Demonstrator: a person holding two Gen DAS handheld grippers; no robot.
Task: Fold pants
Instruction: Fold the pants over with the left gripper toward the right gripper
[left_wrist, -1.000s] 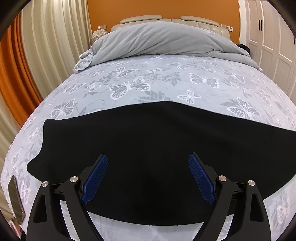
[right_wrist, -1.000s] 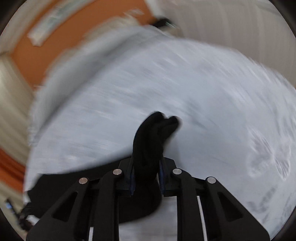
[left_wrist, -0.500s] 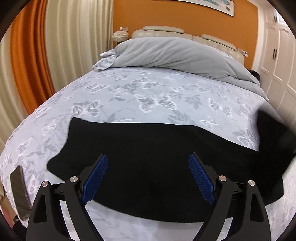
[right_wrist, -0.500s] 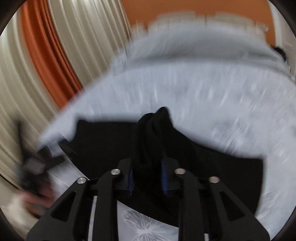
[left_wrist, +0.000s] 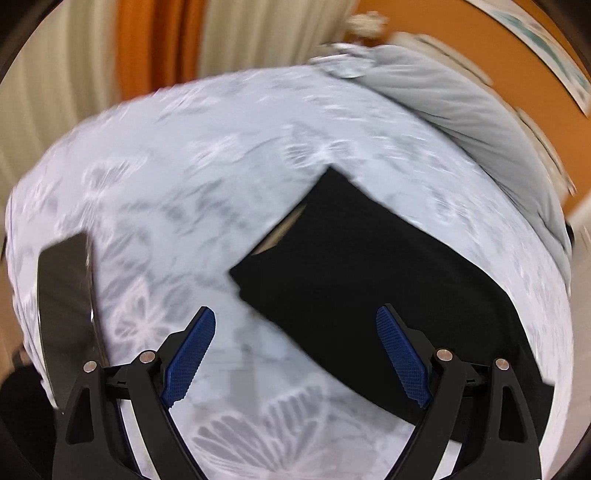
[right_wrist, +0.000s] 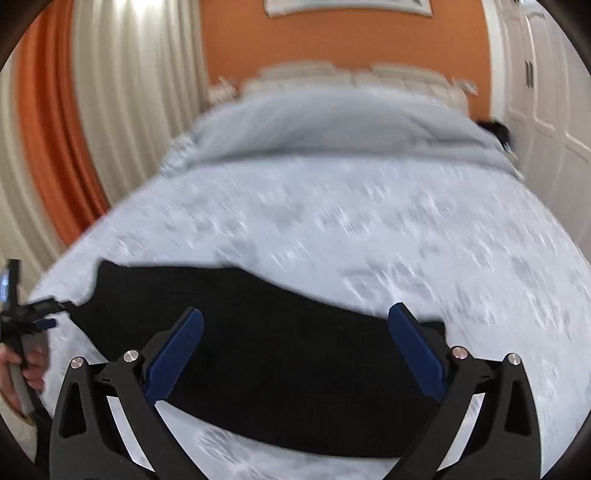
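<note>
The right tool (right_wrist: 295, 354), clamped on a bunch of the pants (right_wrist: 266, 350) a second ago, is opening with nothing gripped; the left tool (left_wrist: 295, 358) stays apart, empty; the pants now lie folded on the bed (right_wrist: 369, 229)

Left claw (left_wrist: 295, 354) spread wide, nothing between its pads, right claw (right_wrist: 299, 349) jaws opening, pads gripping nothing

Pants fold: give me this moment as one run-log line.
pants: black, folded over, flat on bed | right gripper: jaws opening, nothing pinched | left gripper: open, empty | phone: beside pants
</note>
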